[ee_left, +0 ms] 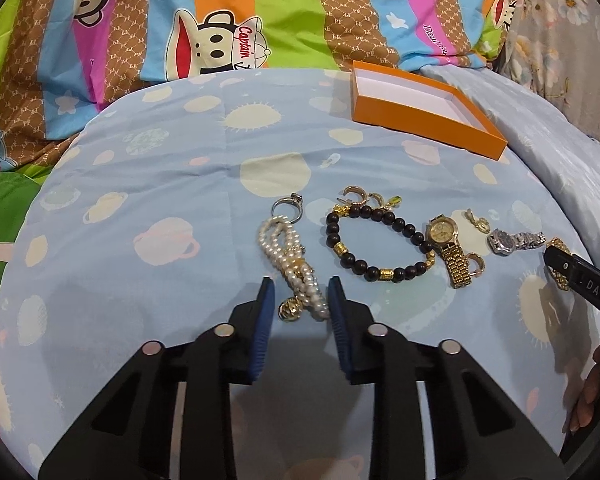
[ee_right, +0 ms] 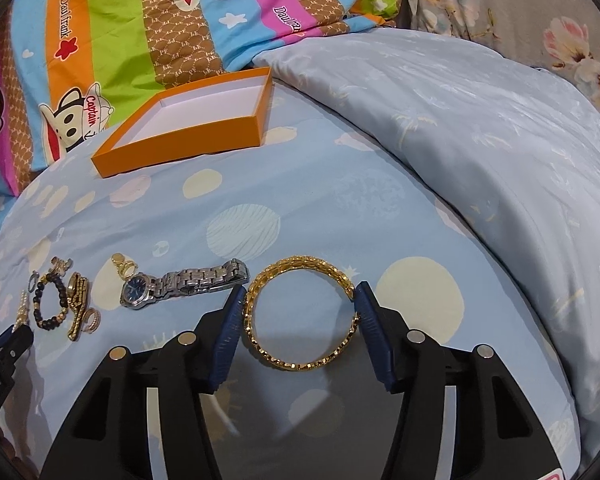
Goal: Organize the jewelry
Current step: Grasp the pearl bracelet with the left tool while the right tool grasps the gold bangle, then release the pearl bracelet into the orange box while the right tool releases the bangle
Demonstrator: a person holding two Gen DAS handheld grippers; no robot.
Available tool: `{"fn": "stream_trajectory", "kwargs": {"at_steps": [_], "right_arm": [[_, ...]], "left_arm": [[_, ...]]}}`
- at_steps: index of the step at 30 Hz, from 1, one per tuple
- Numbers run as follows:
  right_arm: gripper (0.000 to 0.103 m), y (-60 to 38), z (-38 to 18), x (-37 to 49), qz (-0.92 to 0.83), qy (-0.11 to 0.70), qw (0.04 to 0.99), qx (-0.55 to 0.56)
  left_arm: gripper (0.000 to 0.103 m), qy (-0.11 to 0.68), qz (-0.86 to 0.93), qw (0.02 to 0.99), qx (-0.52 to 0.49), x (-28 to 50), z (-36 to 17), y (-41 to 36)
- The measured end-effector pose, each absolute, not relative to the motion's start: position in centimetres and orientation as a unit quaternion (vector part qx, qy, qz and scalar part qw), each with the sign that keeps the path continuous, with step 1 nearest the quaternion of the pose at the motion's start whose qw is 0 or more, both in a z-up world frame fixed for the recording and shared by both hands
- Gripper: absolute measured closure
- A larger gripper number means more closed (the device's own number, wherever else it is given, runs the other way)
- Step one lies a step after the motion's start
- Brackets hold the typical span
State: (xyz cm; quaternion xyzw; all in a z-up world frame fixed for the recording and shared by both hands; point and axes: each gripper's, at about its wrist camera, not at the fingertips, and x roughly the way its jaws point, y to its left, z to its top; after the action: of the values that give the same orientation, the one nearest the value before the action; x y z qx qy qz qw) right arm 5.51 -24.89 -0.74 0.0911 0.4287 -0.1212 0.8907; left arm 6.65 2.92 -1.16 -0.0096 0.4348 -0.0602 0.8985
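Your left gripper gapes around the pearls on the bed — your right gripper straddles the bangle, pads at its rim, box beyond.

A soft bed fills the view. Its near part is covered by a light blue sheet with pale yellow planets and suns. At the far side lies a bright striped blanket with cartoon monkey faces in green, orange, pink, blue and brown. On the right is a plain pale blue quilt. Far right hangs a grey flowered cloth.
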Motion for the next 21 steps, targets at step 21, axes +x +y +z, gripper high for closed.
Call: {"fn": "stream_trajectory", "kwargs": {"at_steps": [21], "right_arm": [[0.049,-24.3,-0.5,4.4,-0.109,0.426,0.892,0.102]], "left_arm": [[0.077,0.435,-0.07,0.898,-0.009,8.2,-1.2,3.2]]}}
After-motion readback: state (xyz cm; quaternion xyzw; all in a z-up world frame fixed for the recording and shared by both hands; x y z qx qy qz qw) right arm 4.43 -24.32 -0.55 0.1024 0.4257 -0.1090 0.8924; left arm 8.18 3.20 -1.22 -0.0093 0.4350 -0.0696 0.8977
